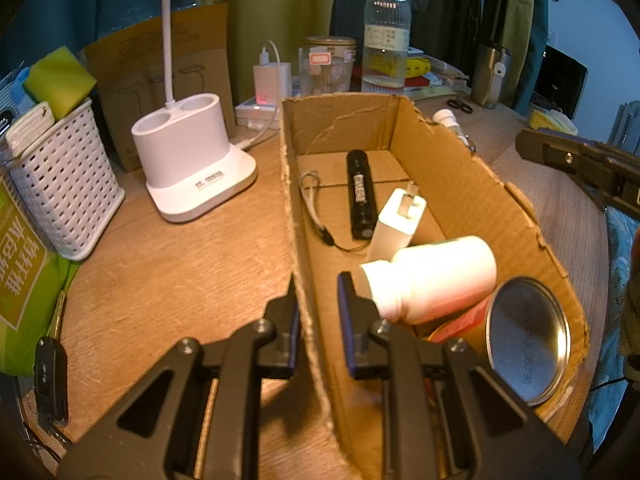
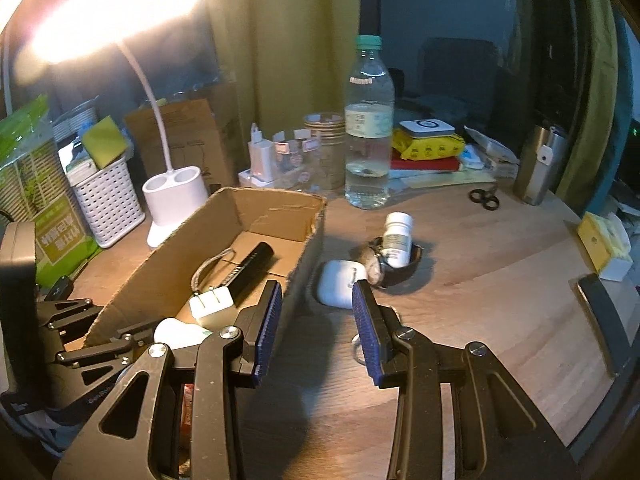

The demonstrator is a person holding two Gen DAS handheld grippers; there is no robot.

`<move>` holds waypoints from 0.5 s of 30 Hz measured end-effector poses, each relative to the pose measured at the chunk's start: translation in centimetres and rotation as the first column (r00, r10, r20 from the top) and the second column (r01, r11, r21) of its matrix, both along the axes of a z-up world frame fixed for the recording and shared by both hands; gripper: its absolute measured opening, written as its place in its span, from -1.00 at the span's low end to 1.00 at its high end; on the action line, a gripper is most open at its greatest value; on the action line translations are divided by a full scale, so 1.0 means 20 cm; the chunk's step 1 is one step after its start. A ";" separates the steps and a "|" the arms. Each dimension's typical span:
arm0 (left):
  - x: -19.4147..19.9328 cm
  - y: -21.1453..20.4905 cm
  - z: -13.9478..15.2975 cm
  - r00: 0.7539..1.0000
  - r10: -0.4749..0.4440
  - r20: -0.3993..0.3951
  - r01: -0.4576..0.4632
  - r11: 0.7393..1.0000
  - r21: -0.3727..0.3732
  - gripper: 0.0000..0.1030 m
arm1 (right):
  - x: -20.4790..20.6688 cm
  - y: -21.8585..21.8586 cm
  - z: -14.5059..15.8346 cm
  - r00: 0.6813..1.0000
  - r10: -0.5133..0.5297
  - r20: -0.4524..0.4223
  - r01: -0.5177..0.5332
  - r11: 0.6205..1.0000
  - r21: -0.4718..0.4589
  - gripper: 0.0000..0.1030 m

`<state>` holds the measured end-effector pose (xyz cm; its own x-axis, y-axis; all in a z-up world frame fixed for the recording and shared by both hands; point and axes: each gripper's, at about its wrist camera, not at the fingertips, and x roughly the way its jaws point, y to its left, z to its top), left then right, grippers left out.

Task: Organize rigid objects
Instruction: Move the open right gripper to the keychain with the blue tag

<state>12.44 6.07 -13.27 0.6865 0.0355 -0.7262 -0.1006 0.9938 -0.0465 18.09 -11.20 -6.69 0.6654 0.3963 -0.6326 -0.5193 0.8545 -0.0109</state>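
Wooden desk [image 2: 500, 280]: left tongs [image 1: 318, 292] straddle box wall [image 1: 304, 300], hiding red can [image 1: 460, 324].

**Desk clutter behind the work area**

A white lamp base [image 1: 192, 156] is placed beside a white perforated basket [image 1: 66, 196], in which a green sponge [image 1: 60, 80] is held. Further back, a clear water bottle [image 2: 368, 128], a steel tumbler [image 2: 540, 164] and black scissors [image 2: 485, 199] are seen on the wooden table [image 2: 500, 280].

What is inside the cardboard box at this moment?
The cardboard box holds a black flashlight with its wrist strap, a white charger plug, a white bottle and a metal-ended can. The bottle covers part of the can.
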 end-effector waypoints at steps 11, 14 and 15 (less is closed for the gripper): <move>0.00 0.00 0.00 1.000 0.000 0.000 0.000 1.000 0.000 -0.66 | 0.07 -0.09 -0.07 0.998 -0.065 -0.022 0.065 0.998 -0.026 -0.13; 0.00 0.00 0.00 1.000 0.000 0.000 0.000 1.000 0.000 -0.66 | 0.11 -0.10 -0.13 0.996 -0.084 -0.040 0.082 0.995 -0.056 -0.09; 0.00 0.00 0.00 1.000 0.000 0.000 0.000 1.000 0.000 -0.66 | 0.12 -0.10 -0.14 0.995 -0.091 -0.047 0.088 0.994 -0.063 -0.08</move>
<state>12.41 6.09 -13.28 0.6866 0.0351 -0.7262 -0.1003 0.9939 -0.0468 20.54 -13.23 -9.58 0.6636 0.2966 -0.6868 -0.4422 0.8960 -0.0403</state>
